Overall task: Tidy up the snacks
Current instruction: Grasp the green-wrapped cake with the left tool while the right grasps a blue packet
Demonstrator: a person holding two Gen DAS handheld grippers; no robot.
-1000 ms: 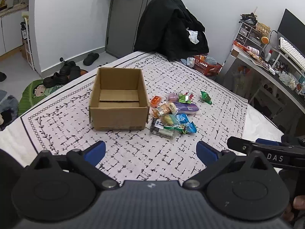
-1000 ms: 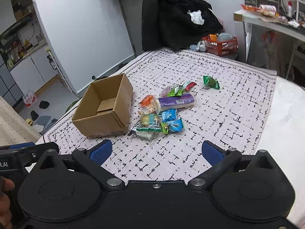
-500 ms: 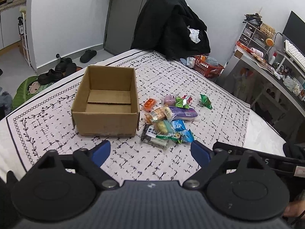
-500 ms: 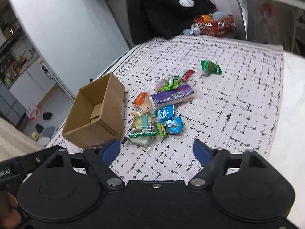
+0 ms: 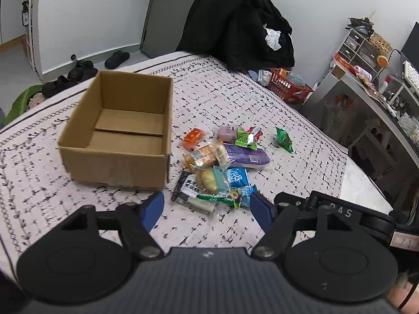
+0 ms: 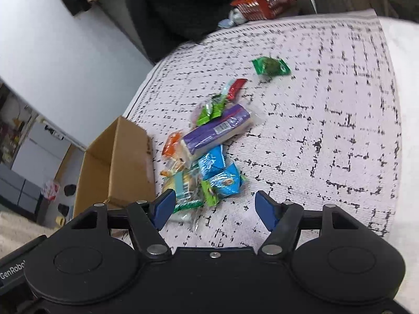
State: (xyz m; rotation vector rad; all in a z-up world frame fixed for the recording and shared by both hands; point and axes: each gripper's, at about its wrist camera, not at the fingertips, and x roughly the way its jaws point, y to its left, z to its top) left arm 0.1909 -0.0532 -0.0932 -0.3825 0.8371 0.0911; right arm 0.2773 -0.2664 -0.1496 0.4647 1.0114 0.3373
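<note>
An open, empty cardboard box (image 5: pixel 115 130) (image 6: pixel 117 162) sits on the patterned bedspread. Just right of it lies a pile of snack packets (image 5: pixel 217 167) (image 6: pixel 209 157), with a purple pack (image 6: pixel 217 130) on top and a green packet (image 5: pixel 284 138) (image 6: pixel 271 66) lying apart. My left gripper (image 5: pixel 207 206) hovers at the pile's near edge, its jaws closing. The blue pads press on nothing. My right gripper (image 6: pixel 212 205) hangs over the same near edge, jaws also closing, with the blue packets showing between the fingertips but not gripped.
The bedspread (image 5: pixel 235 96) ends at the right in plain white mattress (image 6: pixel 403 104). A black coat (image 5: pixel 235 26) hangs over a chair behind the bed, beside a red basket (image 5: pixel 288 86). A cluttered desk (image 5: pixel 366 89) stands at the right, and shoes (image 5: pixel 78 70) lie on the floor at the left.
Both grippers have come down and closer to the snack pile, and both pairs of jaws have narrowed. The right view has rolled, so the bed now looks tilted.
</note>
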